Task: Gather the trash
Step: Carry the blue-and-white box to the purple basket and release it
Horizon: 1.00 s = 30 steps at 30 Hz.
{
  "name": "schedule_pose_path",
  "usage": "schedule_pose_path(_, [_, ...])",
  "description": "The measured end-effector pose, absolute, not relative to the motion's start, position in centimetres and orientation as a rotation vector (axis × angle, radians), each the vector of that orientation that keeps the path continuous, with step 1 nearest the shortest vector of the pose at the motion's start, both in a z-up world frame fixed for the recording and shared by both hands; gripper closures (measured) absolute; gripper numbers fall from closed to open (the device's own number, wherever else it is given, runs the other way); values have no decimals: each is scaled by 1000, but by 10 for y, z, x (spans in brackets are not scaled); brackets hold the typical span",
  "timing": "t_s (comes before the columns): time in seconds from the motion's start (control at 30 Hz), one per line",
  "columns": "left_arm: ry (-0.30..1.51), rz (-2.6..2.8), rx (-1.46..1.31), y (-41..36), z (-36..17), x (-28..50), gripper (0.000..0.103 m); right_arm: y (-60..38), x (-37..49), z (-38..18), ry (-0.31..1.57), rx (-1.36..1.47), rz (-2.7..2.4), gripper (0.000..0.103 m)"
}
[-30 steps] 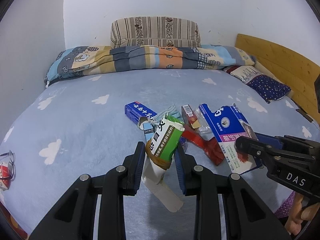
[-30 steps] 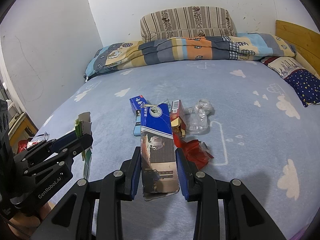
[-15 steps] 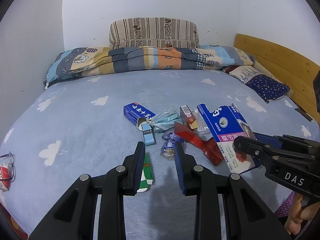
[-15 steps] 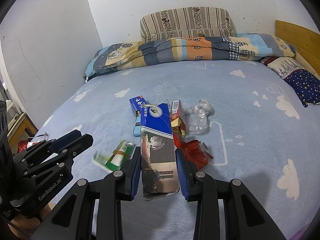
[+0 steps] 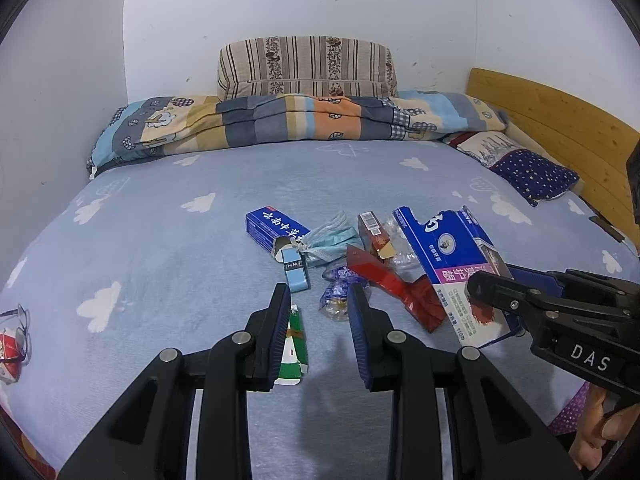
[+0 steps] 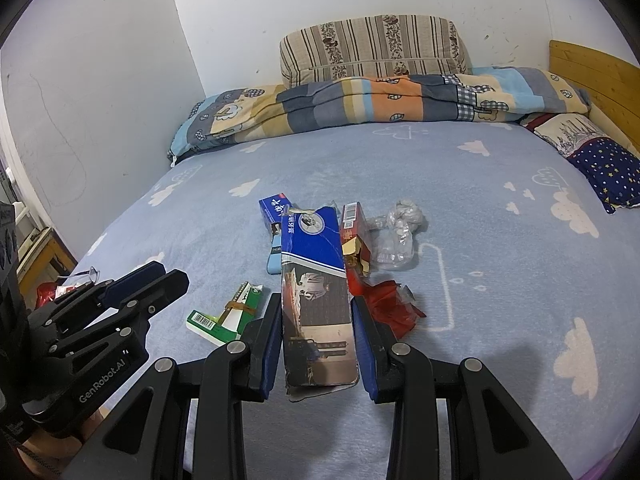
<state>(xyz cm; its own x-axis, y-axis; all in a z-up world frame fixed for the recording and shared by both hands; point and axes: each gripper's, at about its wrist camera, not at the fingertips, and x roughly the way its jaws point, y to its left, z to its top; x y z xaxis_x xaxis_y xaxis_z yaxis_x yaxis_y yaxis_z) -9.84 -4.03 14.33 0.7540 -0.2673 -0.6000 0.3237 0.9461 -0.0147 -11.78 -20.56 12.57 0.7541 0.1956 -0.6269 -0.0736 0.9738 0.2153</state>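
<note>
A small heap of trash lies mid-bed: a blue carton (image 5: 272,228), a pale blue face mask (image 5: 332,236), a red box (image 5: 370,228), a red wrapper (image 5: 392,280), a purple wrapper (image 5: 338,292) and clear plastic (image 6: 396,232). My right gripper (image 6: 318,300) is shut on a large torn blue box (image 6: 314,280), raised over the heap. My left gripper (image 5: 320,292) hovers open, with nothing between its pads. A green and white box (image 5: 296,340) lies flat on the blue sheet just under its left finger, also seen in the right wrist view (image 6: 228,316).
A folded patchwork quilt (image 5: 300,120) and a striped pillow (image 5: 308,66) sit against the back wall. A wooden headboard (image 5: 560,120) and a starry pillow (image 5: 536,176) are at the right. Glasses (image 5: 16,324) lie at the bed's left edge.
The green and white box has slipped out of my left gripper and come to rest on the sheet. Both grippers have kept still.
</note>
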Motion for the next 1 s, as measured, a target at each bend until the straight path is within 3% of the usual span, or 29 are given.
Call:
schedule_pose_path(0.67, [630,-394,74,-47,151,-106,75,-216,-133,137,662,236,113,68])
schedule_pose_path(1.0, [619,-698,59,-106,180,-158,75,-287,-251,173,555,409,33,68])
